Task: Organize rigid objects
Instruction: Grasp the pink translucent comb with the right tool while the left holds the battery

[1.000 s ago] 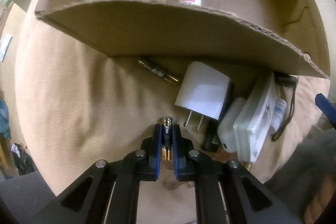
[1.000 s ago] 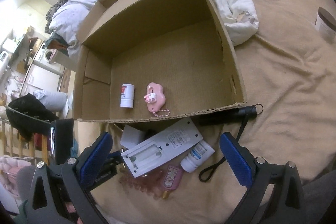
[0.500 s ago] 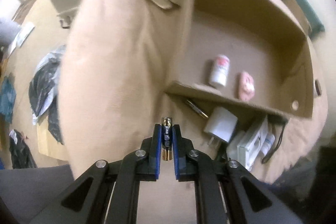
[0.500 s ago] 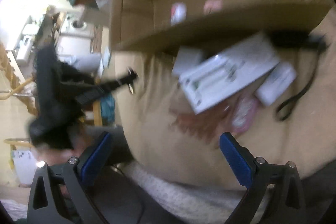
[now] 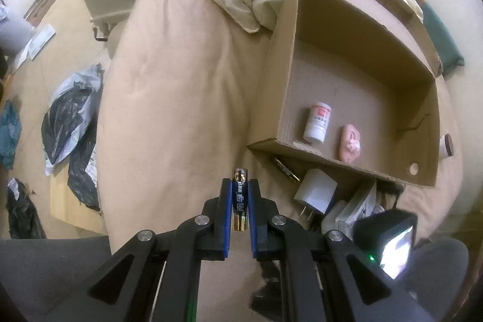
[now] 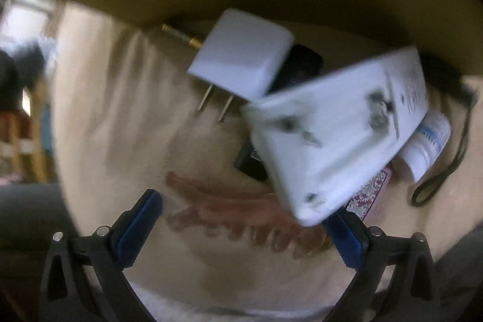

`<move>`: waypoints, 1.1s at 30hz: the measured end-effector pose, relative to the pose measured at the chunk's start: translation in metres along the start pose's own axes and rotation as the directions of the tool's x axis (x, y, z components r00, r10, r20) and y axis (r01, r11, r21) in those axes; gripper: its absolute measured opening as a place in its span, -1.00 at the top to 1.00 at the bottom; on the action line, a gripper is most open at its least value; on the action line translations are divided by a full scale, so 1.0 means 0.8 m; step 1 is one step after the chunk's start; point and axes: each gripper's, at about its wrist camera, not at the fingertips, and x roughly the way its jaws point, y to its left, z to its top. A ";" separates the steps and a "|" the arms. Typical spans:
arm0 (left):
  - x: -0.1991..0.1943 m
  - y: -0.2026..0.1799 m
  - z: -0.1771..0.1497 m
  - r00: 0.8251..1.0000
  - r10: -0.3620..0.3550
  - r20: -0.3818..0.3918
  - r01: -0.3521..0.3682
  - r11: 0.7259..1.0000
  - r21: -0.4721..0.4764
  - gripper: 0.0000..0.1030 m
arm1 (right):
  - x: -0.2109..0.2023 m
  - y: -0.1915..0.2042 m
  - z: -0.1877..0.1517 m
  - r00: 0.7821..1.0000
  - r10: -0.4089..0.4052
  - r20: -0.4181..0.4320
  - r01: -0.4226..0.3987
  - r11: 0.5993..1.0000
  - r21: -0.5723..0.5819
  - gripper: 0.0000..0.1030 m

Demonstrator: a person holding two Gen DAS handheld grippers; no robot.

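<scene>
Left wrist view: your left gripper (image 5: 240, 192) is clamped tight on a battery (image 5: 240, 202), held above the tan bedcover, left of the cardboard box (image 5: 359, 20), where a white bottle (image 5: 317, 122) and pink charm (image 5: 350, 143) lie. Right wrist view, blurred: your right gripper (image 6: 241, 216) gapes wide, gripping nothing, over the pink comb (image 6: 241, 219), beside the white charger tray (image 6: 338, 135) and white plug adapter (image 6: 241, 53).
</scene>
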 end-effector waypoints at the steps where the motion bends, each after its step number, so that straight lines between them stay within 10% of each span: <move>1: 0.001 0.001 0.001 1.000 -0.005 -0.004 0.005 1.000 -0.006 0.82 | 0.001 0.005 -0.003 0.999 -0.030 0.023 0.030 1.000 -0.001 -1.00; 11: -0.002 -0.001 -0.001 1.000 -0.006 0.002 0.006 1.000 -0.009 0.82 | -0.010 0.013 -0.042 0.986 -0.050 0.160 0.050 0.999 0.007 -1.00; 20: -0.003 0.003 0.002 1.000 0.021 0.014 -0.021 1.000 -0.017 0.82 | -0.056 -0.007 -0.076 0.982 0.119 0.144 -0.117 0.993 -0.021 -1.00; 33: -0.023 -0.006 0.007 0.995 0.061 0.075 -0.062 0.998 0.016 0.83 | -0.220 -0.065 -0.086 0.903 0.237 0.359 -0.209 0.971 -0.116 -1.00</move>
